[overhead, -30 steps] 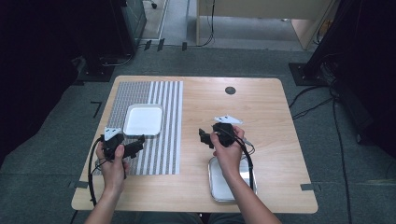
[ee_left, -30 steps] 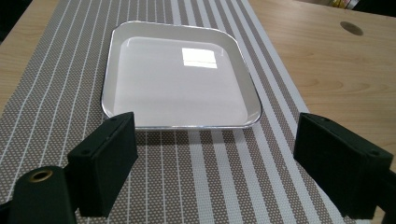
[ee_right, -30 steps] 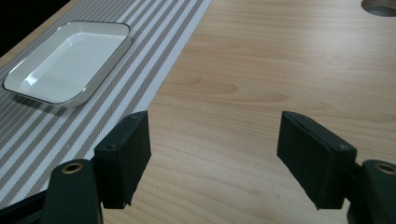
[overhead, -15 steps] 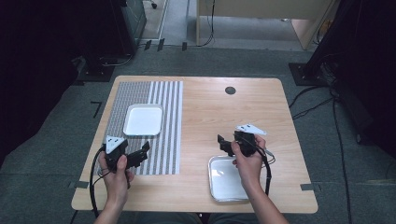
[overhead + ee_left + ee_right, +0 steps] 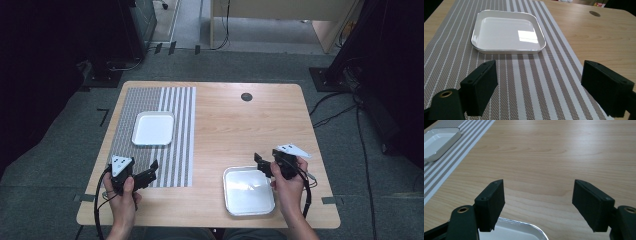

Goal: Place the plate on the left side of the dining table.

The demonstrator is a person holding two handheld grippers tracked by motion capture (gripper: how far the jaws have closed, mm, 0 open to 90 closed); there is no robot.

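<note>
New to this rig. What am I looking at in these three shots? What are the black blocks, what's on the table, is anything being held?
No robot arm here: a person sits at a wooden table with a hand-held two-jaw gripper in each hand. The high view comes from a fixed camera above, looking down; it shows the left gripper and the right gripper. The other two pictures come from cameras riding on each gripper, so the black blocks at the bottom are that gripper's own jaws.

On the table: a striped placemat with a white square tray on it, and a silver metal tray near the front edge, beside the right hand. A dark round hole sits near the far edge.

Nothing is held. Both grippers' jaws stand wide apart with only mat or wood between them.
</note>
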